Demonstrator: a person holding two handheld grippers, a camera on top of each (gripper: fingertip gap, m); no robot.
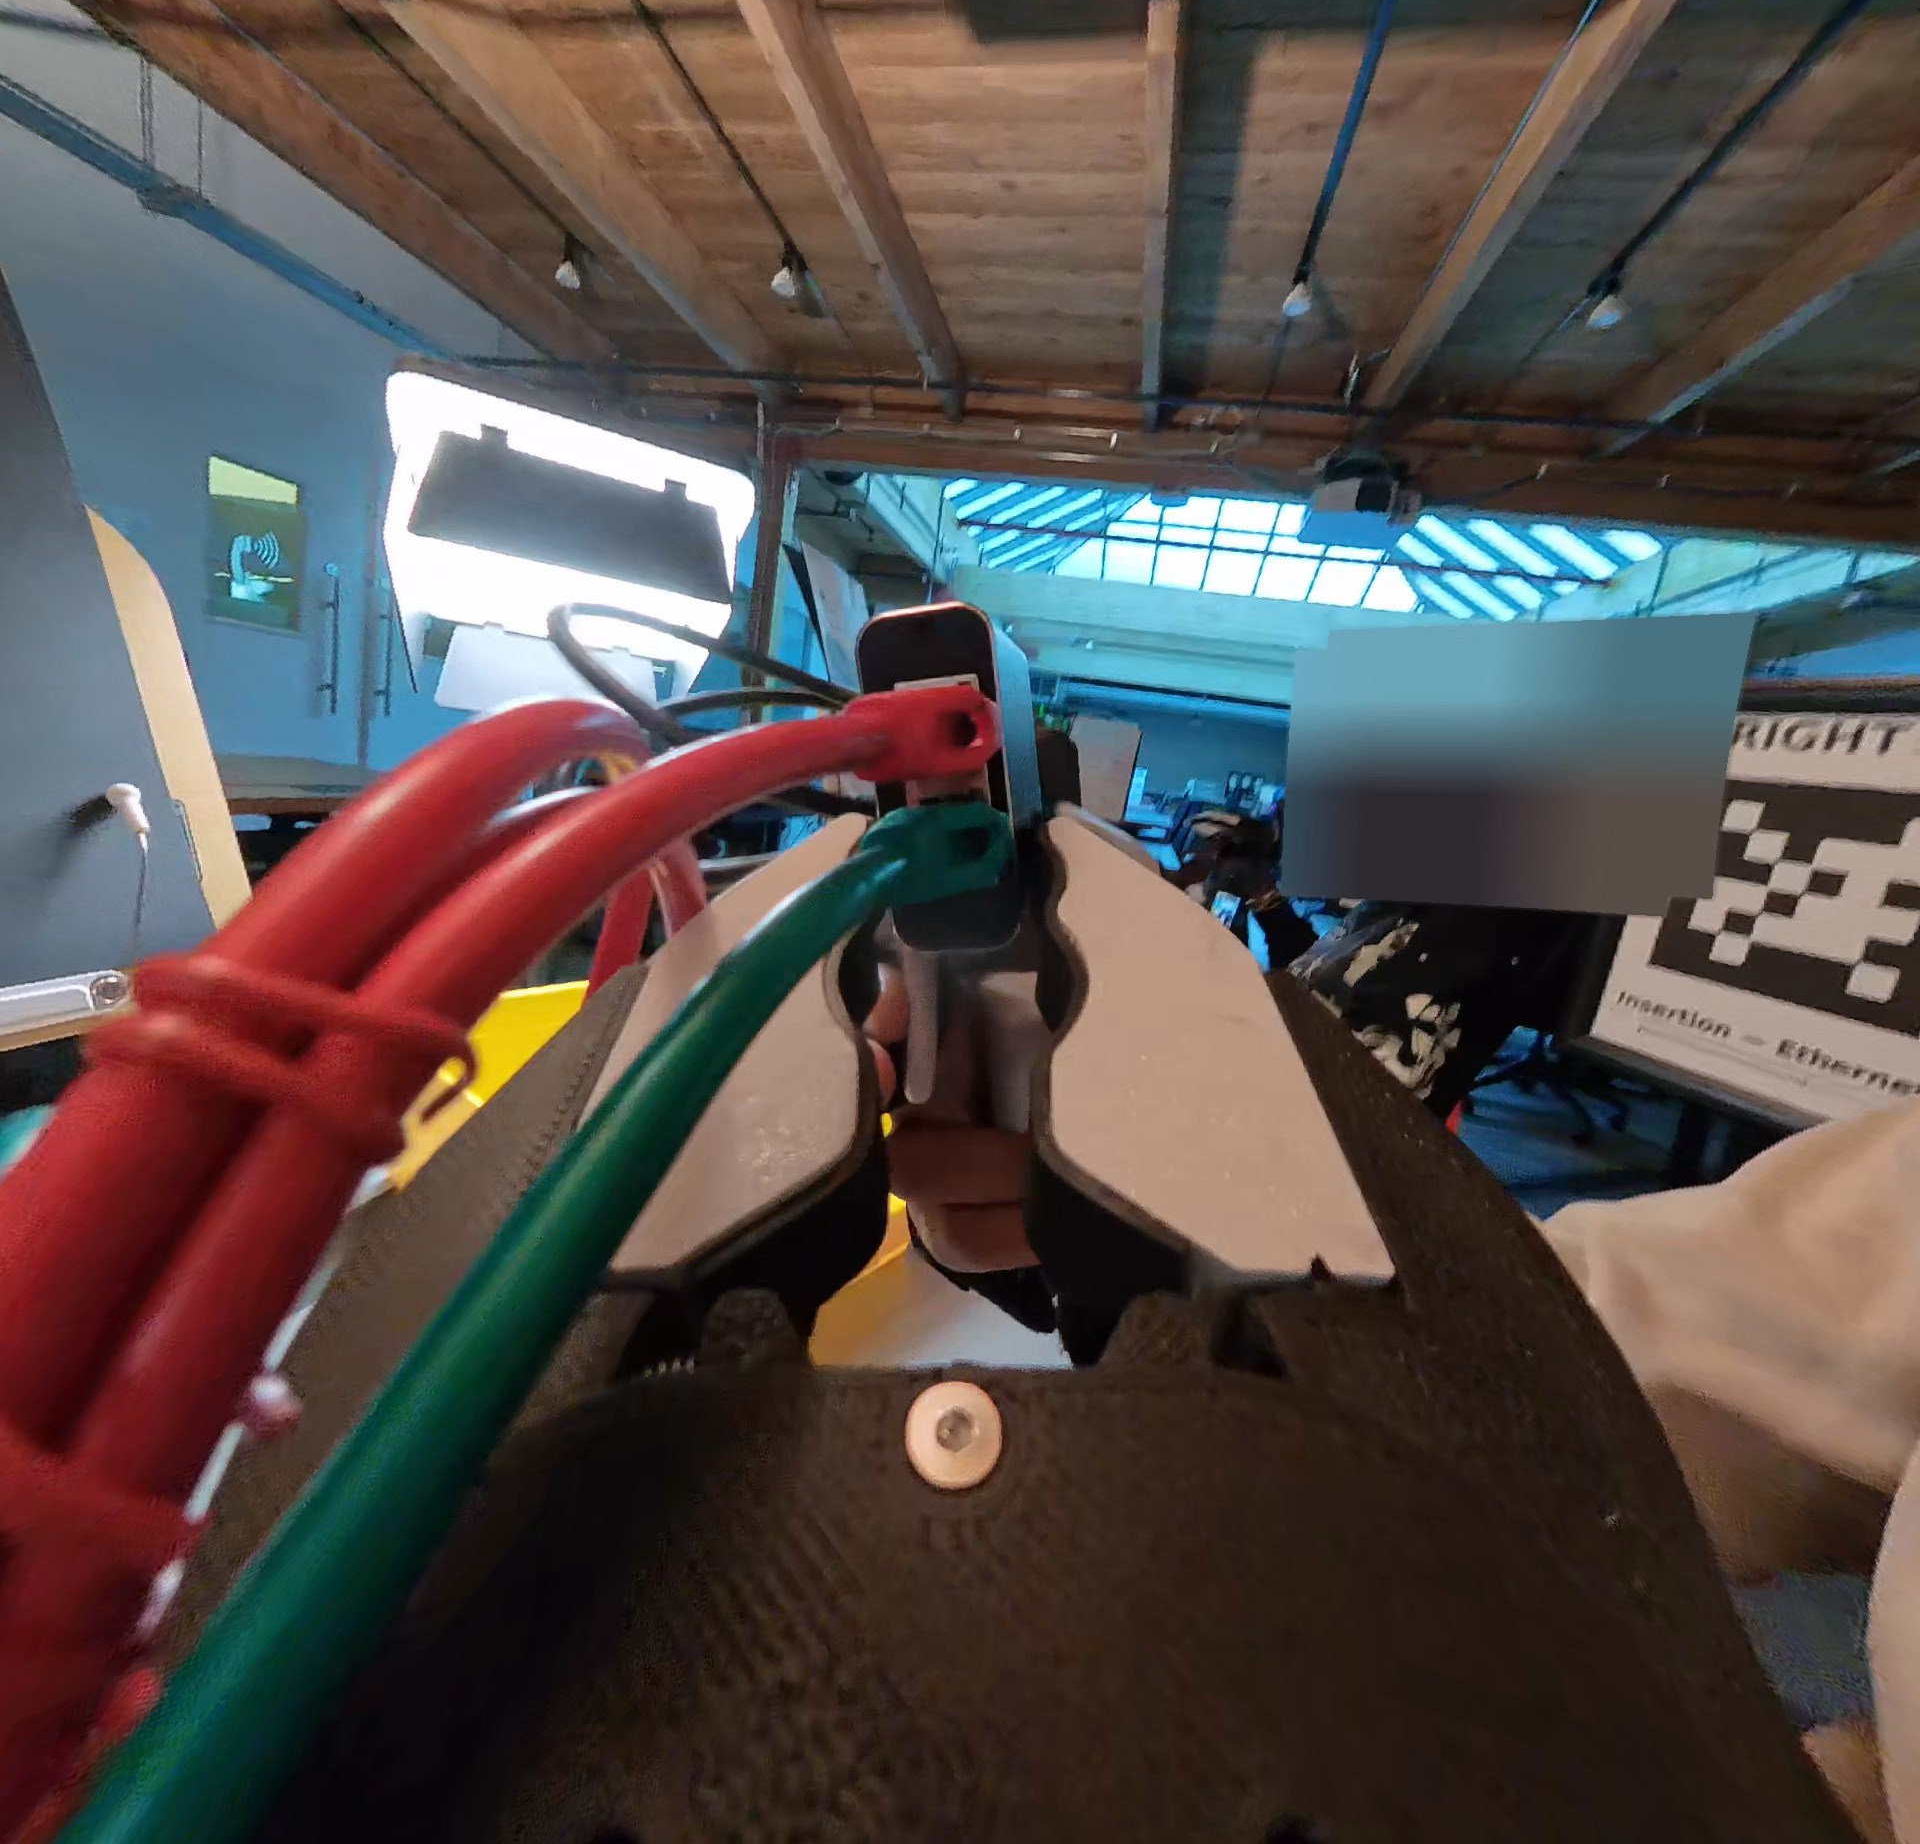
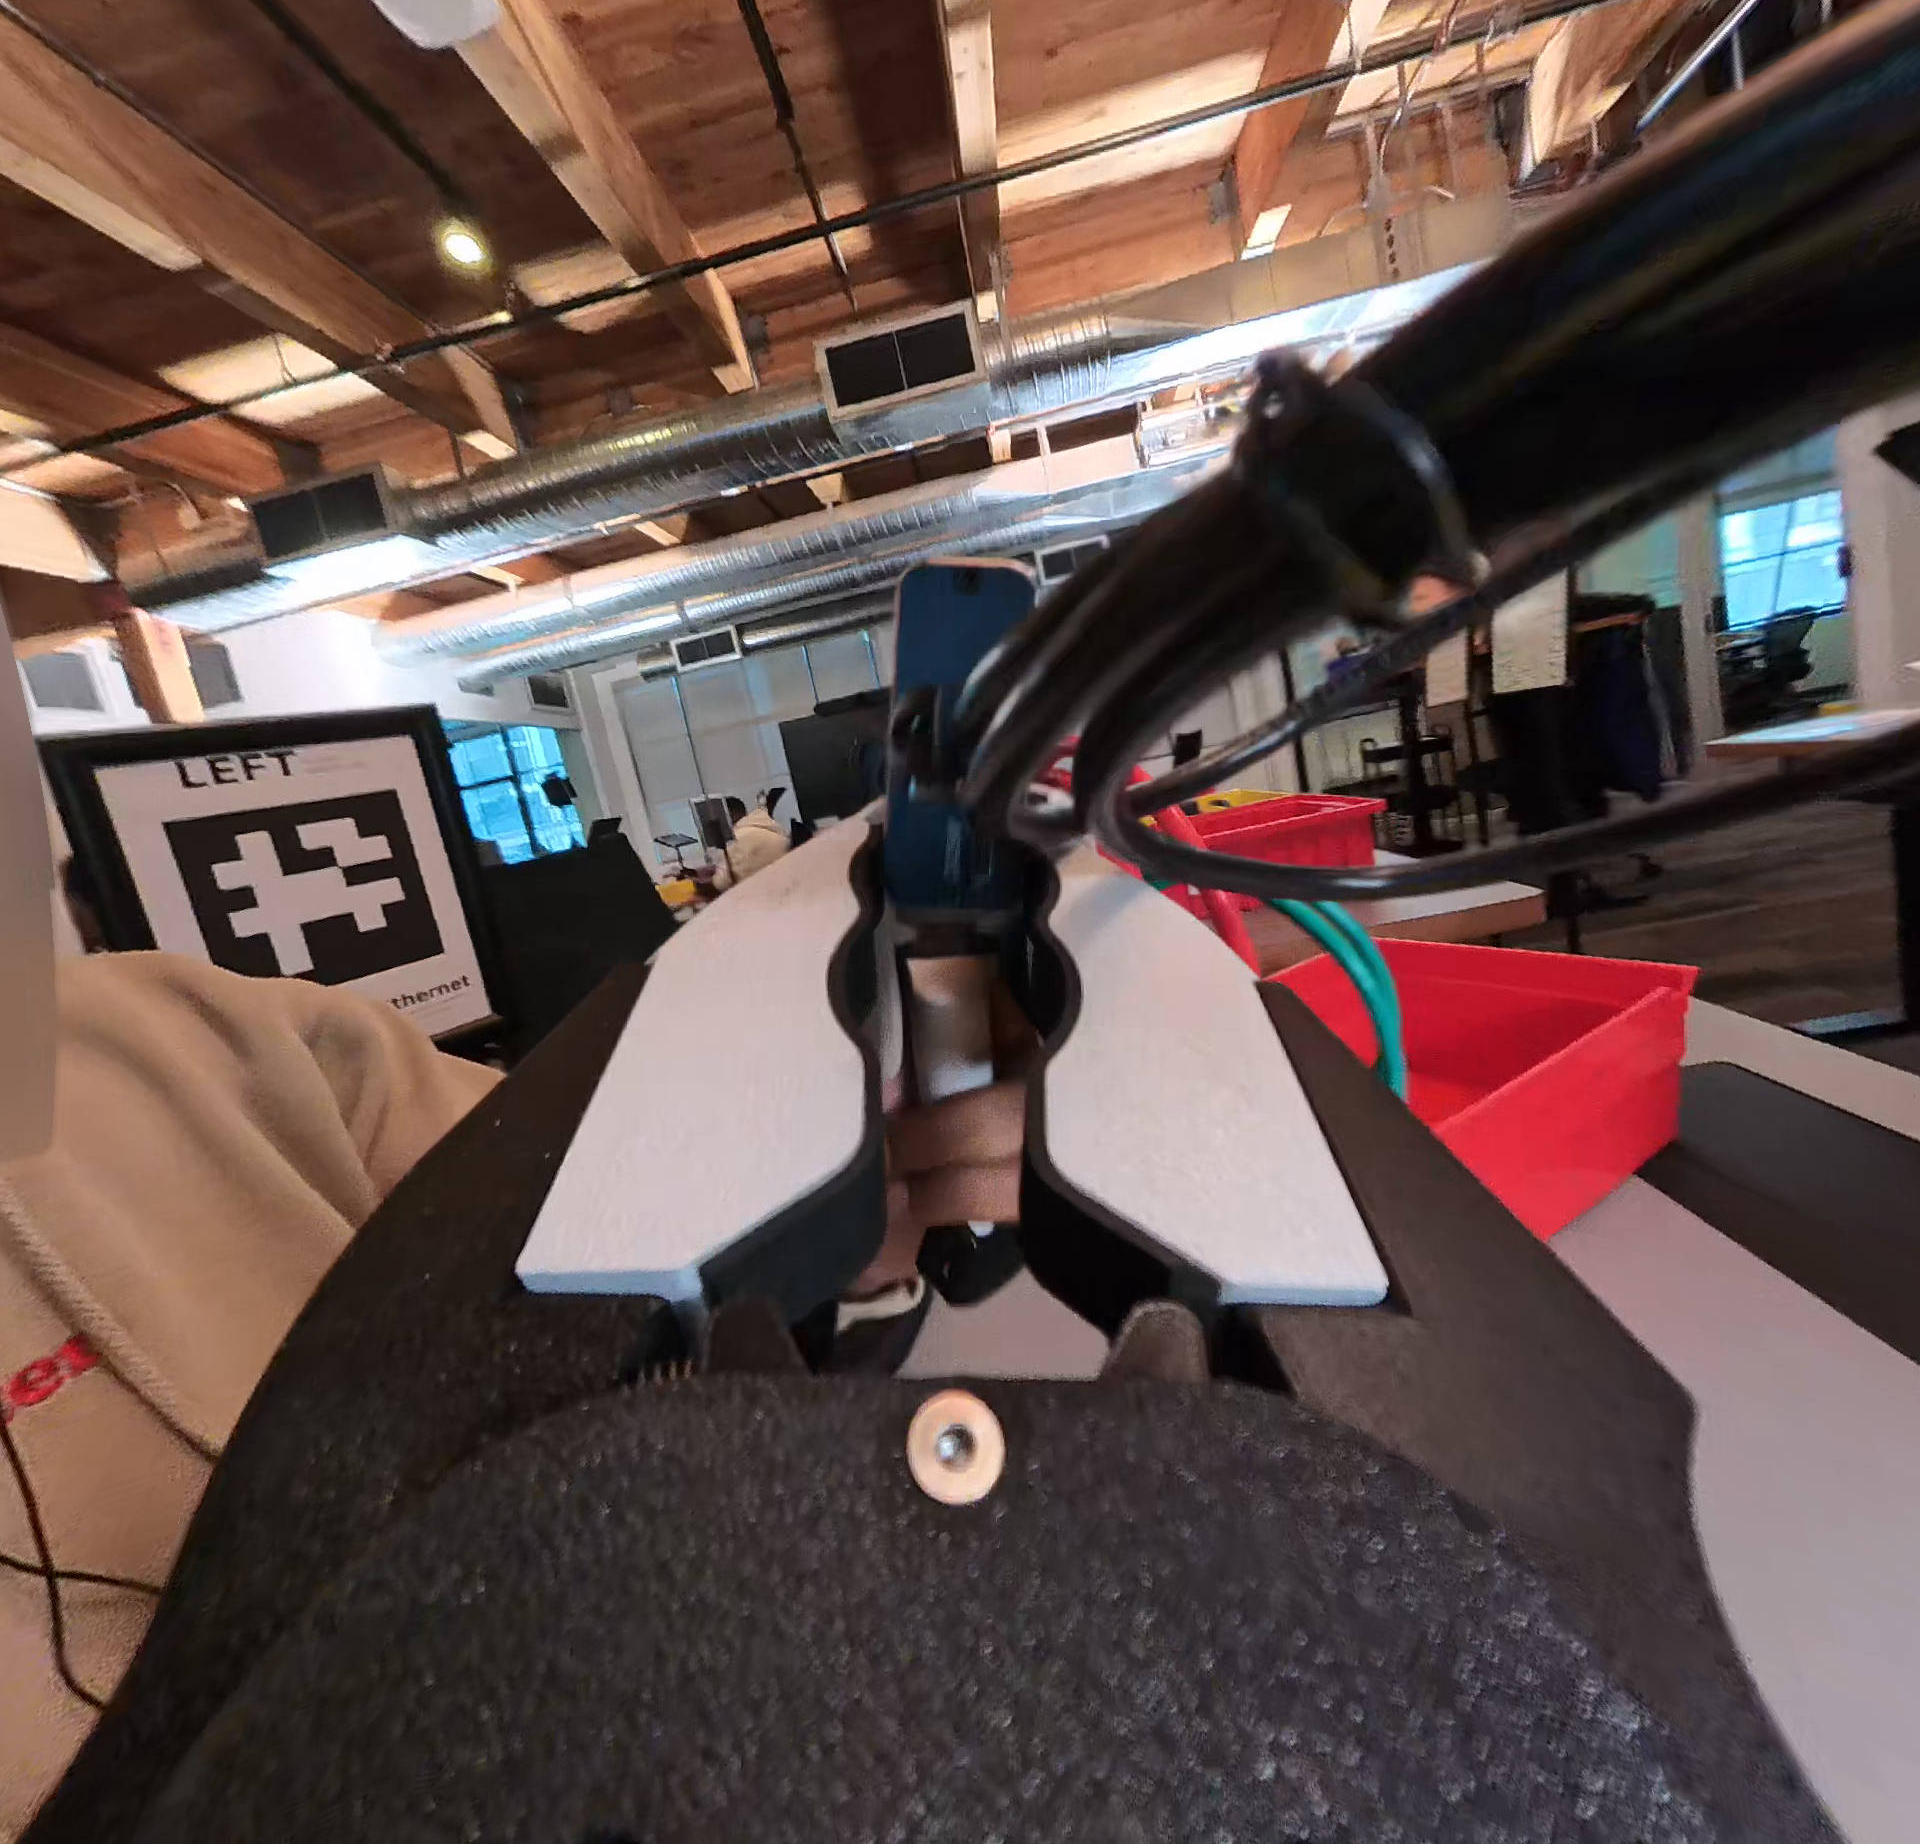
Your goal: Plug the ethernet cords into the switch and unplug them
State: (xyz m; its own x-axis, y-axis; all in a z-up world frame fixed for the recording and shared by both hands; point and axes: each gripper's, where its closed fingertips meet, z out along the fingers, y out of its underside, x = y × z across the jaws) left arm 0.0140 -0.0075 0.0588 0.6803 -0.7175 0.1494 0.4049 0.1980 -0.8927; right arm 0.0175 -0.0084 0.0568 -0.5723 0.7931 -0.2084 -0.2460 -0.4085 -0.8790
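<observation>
Left wrist view, from left to right: a bundle of red cords (image 1: pixel 197 1119), tied with a red wrap, crowds the left edge and arcs up toward the middle, with a green cord (image 1: pixel 582 1150) lying across the left grey finger (image 1: pixel 748 1046). Both end in plugs seated in the switch (image 1: pixel 940 786), red plug (image 1: pixel 930 732) above green plug (image 1: pixel 940 847). The left gripper (image 1: pixel 951 921) is closed down on the lower end of the switch, its tips touching the casing on both sides. Right of it the space is open as far as a framed marker sign (image 1: pixel 1808 901) at the edge, and a beige sleeve (image 1: pixel 1714 1327) fills the lower right corner.

Right wrist view: a beige sleeve (image 2: pixel 208 1150) and a second marker sign (image 2: pixel 301 869) sit on the left. In the centre the right gripper (image 2: pixel 951 921) pinches the blue face of the switch (image 2: pixel 951 755), which stands upright between the tips. Thick black cables (image 2: pixel 1299 568) sweep across the upper right, close to the lens. Below them the red and green cords drop toward a red bin (image 2: pixel 1538 1088) on the table (image 2: pixel 1766 1379)
</observation>
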